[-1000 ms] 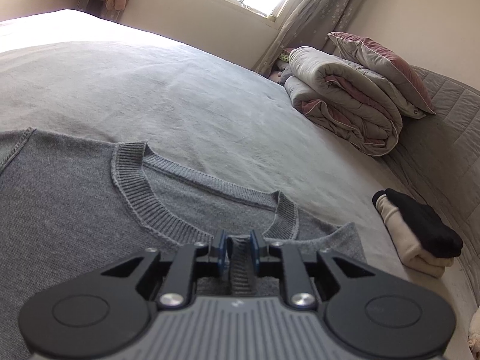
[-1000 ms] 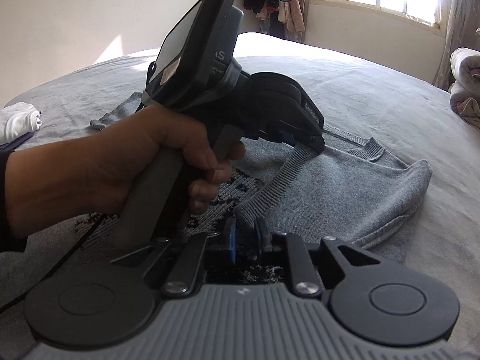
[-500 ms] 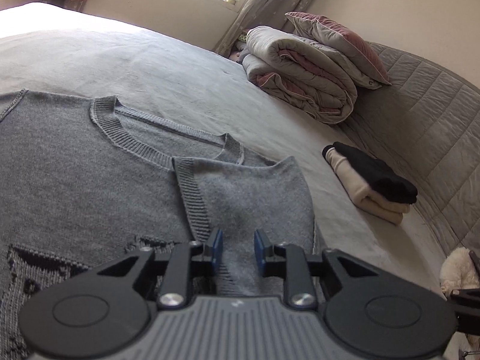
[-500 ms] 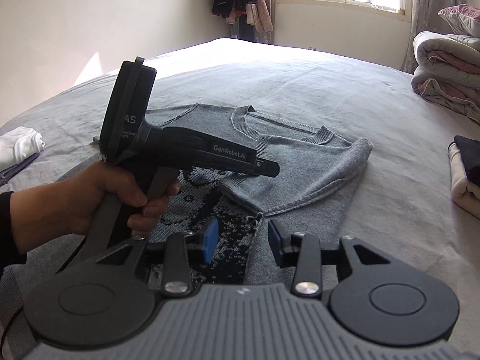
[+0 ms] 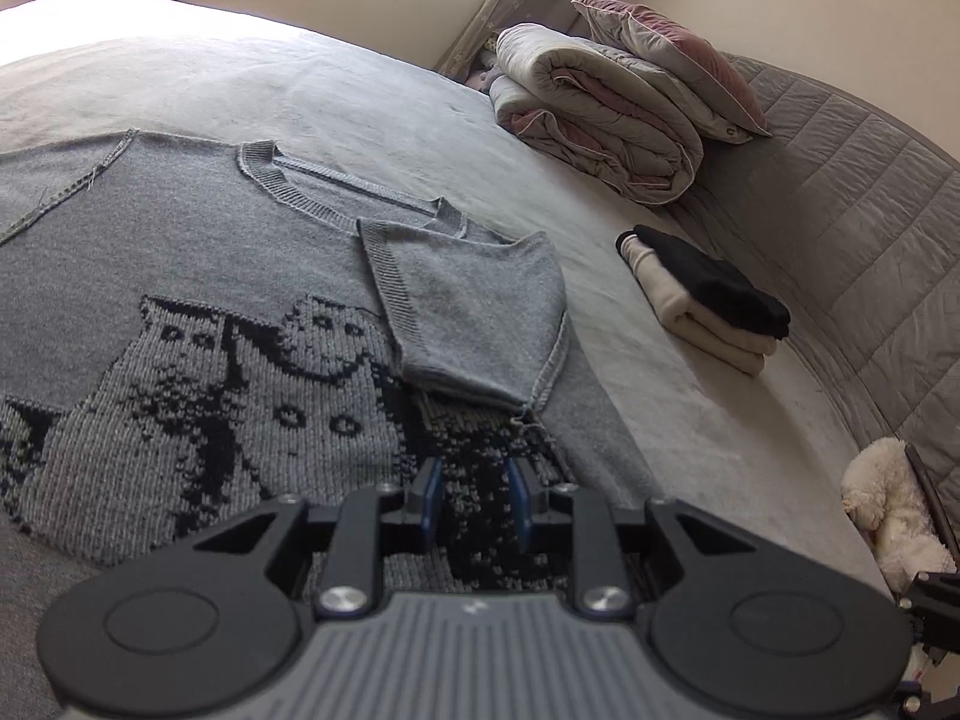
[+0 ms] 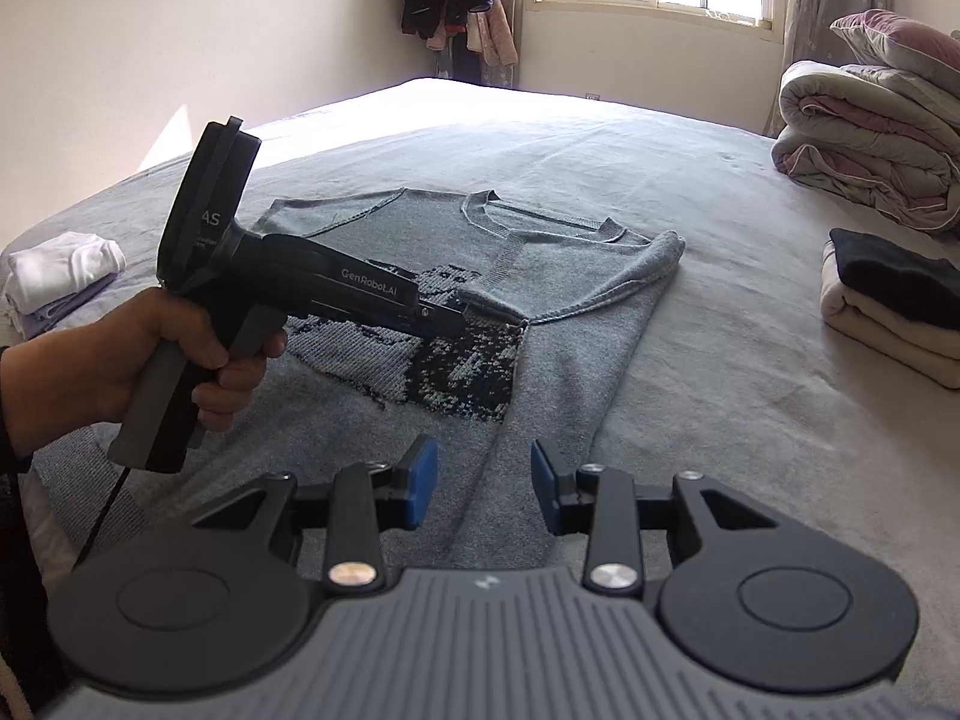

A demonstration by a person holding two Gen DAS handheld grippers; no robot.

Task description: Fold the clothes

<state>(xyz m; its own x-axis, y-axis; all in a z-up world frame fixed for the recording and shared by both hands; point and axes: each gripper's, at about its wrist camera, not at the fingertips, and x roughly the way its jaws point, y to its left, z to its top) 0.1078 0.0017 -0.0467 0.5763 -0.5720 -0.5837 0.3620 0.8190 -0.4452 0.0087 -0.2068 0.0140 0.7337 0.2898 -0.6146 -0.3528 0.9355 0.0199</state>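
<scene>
A grey knitted sweater (image 5: pixel 210 252) (image 6: pixel 570 324) with a dark pattern lies flat on the bed. Its sleeve (image 5: pixel 480 312) (image 6: pixel 600 267) is folded in over the chest, cuff near the collar. My left gripper (image 5: pixel 474 504) hovers over the patterned front, short of the sleeve's edge, jaws a little apart with nothing between them. In the right wrist view a hand holds this left gripper (image 6: pixel 459 319) beside the folded sleeve. My right gripper (image 6: pixel 485 483) hangs above the sweater's lower side; its jaws are closing, still wide apart, with nothing between the pads.
A rolled duvet with a pillow (image 5: pixel 600 114) (image 6: pixel 870 144) sits at the bed's far right. A folded black-and-cream stack (image 5: pixel 702 300) (image 6: pixel 888 300) lies by the padded headboard (image 5: pixel 840 210). White folded clothes (image 6: pixel 60 267) rest at the left edge, a plush toy (image 5: pixel 888 504) at the right.
Both grippers were shut on the sleeve a second ago. They let go, leaving it folded over the chest, and drew back toward the sweater's lower part.
</scene>
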